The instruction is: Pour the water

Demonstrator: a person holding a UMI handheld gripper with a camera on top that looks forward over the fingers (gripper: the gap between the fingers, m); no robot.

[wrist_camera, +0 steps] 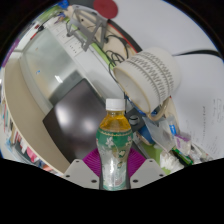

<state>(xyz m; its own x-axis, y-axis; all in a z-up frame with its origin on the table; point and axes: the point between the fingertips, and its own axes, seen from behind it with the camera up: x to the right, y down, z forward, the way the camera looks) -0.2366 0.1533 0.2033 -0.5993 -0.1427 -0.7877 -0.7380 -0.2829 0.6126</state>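
Note:
A clear plastic bottle [113, 140] with a white cap, amber liquid and a green flowered label stands between my fingers. Both purple pads [90, 160] press against its lower body, so my gripper [113, 168] is shut on it. The bottle looks lifted and the whole scene is tilted around it. Beyond and to the right of the bottle's cap sits a white patterned cup [152, 75], its opening facing away toward the right. The bottle's base is hidden between the fingers.
A dark monitor-like panel [75, 115] and a grey box [55, 62] lie to the left behind the bottle. Cluttered small items and papers [175, 135] crowd the right side below the cup. A white surface [185, 25] lies beyond.

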